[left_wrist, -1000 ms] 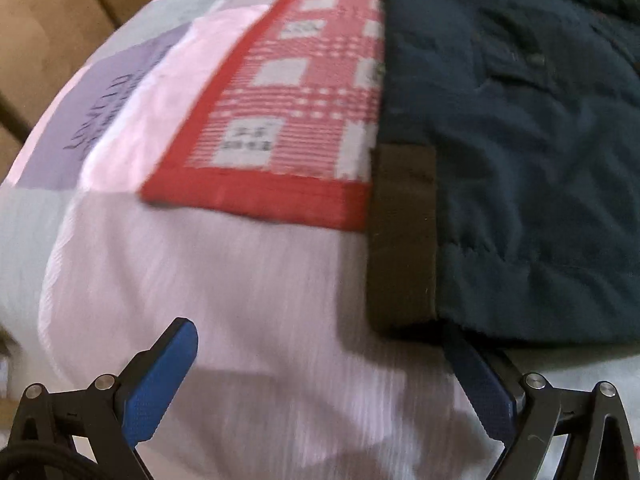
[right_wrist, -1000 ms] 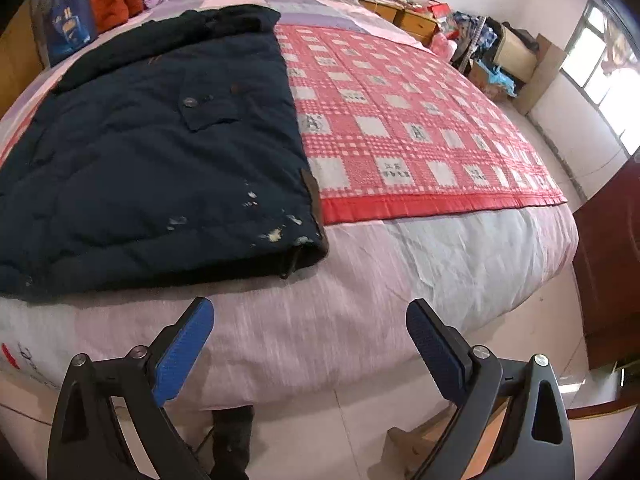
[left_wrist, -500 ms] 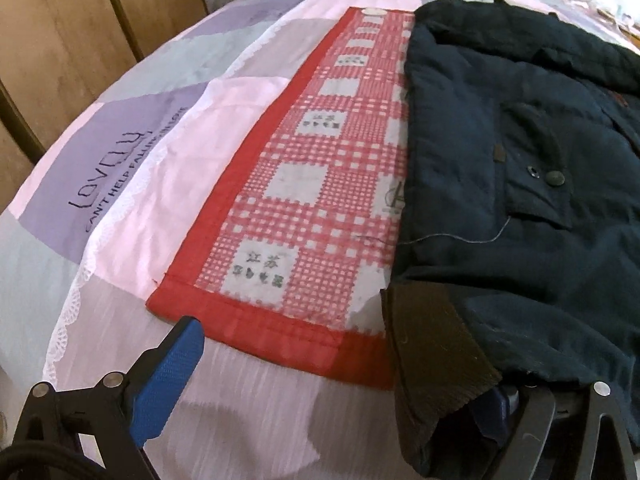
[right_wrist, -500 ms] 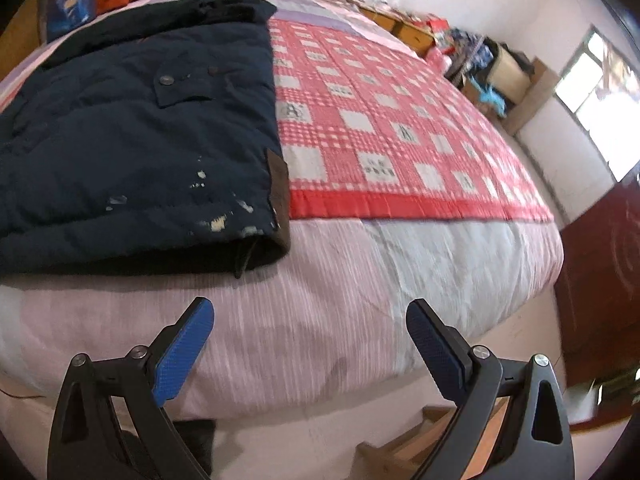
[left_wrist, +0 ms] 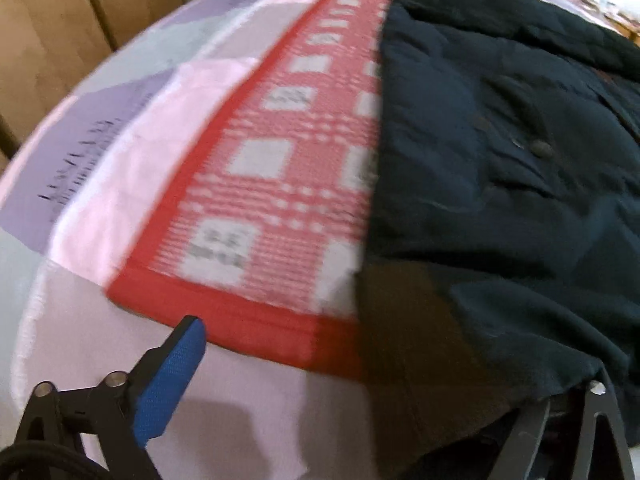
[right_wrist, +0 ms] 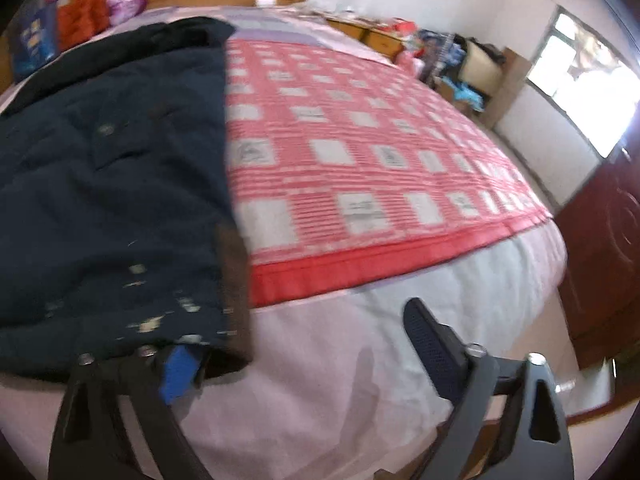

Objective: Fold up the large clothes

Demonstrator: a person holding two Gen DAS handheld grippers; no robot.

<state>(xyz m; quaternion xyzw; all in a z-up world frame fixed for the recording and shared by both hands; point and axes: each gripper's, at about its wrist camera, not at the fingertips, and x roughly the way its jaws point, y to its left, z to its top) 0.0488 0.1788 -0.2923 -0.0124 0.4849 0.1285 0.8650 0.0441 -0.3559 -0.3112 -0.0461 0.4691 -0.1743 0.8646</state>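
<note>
Jacket (left_wrist: 500,184): dark, flat on bed (right_wrist: 360,380)
Left gripper (left_wrist: 360,380): spread wide, hem draping its 3 o'clock finger
Right gripper (right_wrist: 304,352): spread wide, 9 o'clock finger beneath hem corner
Right view only: window (right_wrist: 584,80) at 2 o'clock

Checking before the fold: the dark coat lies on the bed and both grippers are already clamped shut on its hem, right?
Not quite. Both the left gripper and right gripper are open, one finger slipped under the dark coat's hem; both wrist views show this.

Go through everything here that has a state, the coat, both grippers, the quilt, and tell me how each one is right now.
dark coat: spread flat on the bed, hem corners draped over one finger of each gripper.
left gripper: open, one finger under the coat's hem corner.
right gripper: open, one finger under the other hem corner.
red checked quilt: laid flat, partly under the coat.
window: bright; open or shut unclear.
</note>
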